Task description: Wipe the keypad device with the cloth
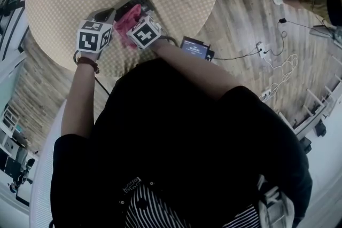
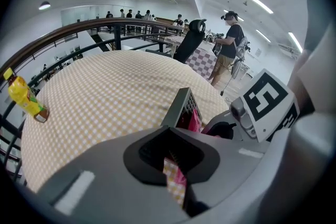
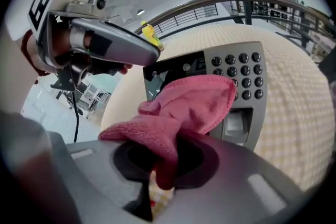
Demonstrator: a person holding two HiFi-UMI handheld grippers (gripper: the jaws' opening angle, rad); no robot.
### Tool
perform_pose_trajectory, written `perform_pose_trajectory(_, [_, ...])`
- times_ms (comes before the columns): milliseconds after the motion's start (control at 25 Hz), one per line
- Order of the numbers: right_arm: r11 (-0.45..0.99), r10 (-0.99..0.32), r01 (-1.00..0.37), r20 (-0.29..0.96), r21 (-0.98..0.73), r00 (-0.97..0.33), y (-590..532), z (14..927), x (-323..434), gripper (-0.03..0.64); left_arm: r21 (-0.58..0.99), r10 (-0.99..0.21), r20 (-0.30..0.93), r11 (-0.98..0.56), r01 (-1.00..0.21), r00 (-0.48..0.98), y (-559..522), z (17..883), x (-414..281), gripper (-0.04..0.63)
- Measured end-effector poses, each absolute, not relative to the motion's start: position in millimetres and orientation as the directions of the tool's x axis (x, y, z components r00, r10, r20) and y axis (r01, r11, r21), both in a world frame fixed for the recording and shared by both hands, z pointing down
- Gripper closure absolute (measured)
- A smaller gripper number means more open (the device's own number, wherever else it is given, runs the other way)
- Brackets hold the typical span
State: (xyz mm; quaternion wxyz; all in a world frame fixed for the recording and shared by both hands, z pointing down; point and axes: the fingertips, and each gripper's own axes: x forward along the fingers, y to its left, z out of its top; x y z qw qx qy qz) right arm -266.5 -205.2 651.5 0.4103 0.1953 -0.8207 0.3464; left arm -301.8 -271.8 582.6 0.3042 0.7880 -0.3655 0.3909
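My right gripper (image 3: 157,165) clamps the pink cloth (image 3: 189,102) over the keypad device (image 3: 239,78). My left gripper (image 2: 176,165) nips its edge. Hard wiping could tip it.

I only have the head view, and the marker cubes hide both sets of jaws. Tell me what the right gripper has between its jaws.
Observer: The right gripper view shows the right gripper shut on the pink cloth.
Operator: Say where the cloth lies on the device.
Observer: It drapes over the left part of the keypad device, as that view shows it. The round keys on the right are uncovered.
Operator: Now report the left gripper.
Observer: In the left gripper view, the left gripper has its jaws together with nothing clamped between them. The right gripper view shows its tip at the device's upper edge.
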Motion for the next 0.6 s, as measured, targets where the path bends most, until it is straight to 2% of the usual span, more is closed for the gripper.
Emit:
perform_pose_trajectory(320, [0.684,-0.106,-0.600,0.758,-0.414,-0.644,-237.7,608.4,-287.8,0.549,0.180,-0.341,0.841,-0.556,-0.811,0.421,-273.0,582.3,-300.7,0.592])
perform_pose_trajectory(600, [0.812,-0.139,-0.515,0.766,-0.275,-0.628,-227.0,616.4,-284.5,0.549,0.182,-0.342,0.840,-0.553,-0.813,0.420,-271.8,581.7,-300.1,0.592])
